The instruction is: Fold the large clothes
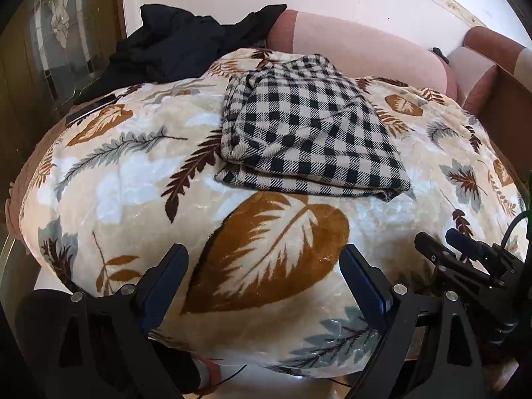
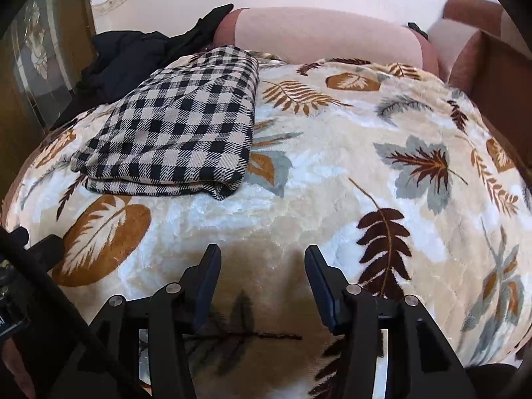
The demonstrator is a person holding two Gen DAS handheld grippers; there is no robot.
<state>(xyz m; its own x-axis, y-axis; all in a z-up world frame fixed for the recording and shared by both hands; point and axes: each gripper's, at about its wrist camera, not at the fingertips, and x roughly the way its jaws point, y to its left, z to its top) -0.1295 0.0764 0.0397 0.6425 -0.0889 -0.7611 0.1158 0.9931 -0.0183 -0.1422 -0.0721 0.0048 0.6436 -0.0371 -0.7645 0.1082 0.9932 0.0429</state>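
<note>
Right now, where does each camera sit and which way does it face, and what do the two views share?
Left wrist: on the left hand-held gripper, angled down across the leaf-print blanket at the folded checked garment; its own open fingers show, and the right hand-held gripper at the right edge.
Right wrist: on the right hand-held gripper, same downward angle, further right; its own open fingers show.
Shared: blanket, checked garment, black clothes, pink sofa back.

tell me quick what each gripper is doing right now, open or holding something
left gripper: open, holding nothing, over the leaf blanket.
right gripper: open, holding nothing, over the same blanket.
</note>
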